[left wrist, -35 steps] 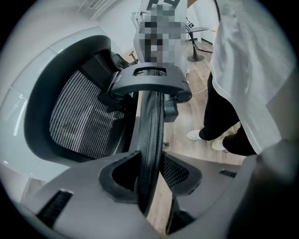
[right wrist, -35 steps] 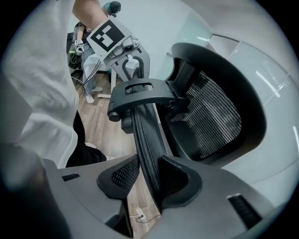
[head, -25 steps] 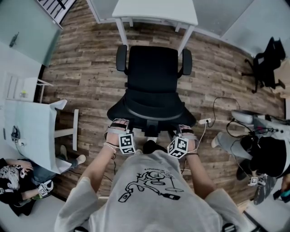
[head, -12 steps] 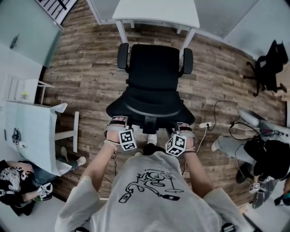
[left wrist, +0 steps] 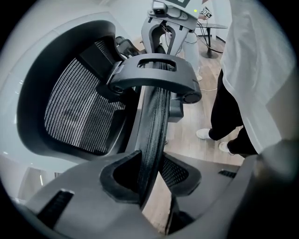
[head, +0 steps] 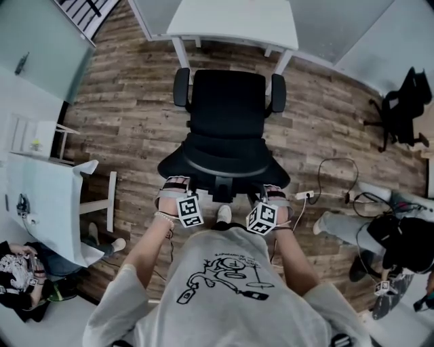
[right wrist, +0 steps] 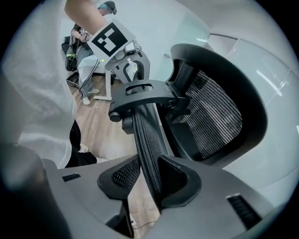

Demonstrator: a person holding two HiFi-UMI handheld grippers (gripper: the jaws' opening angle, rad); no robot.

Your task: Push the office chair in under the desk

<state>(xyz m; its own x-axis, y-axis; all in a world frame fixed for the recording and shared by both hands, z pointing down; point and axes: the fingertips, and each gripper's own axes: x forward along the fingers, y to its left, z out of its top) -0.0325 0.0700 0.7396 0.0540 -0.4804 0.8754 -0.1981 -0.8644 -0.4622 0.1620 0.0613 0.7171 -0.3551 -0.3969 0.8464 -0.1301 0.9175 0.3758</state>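
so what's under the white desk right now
Only its white legs and wooden floor show below the white desk. The office chair stands in front, not under it. Its top hides the space directly beneath.

Black office chair (head: 227, 129) mid-frame, its back a fine black mesh. White desk (head: 234, 17) at the top, brown wood-plank floor (head: 115, 129) all round. Grey T-shirt (head: 224, 284) at the bottom, with a black line drawing on it. Black-and-white square markers on the left gripper (head: 176, 184) and right gripper (head: 273, 193).
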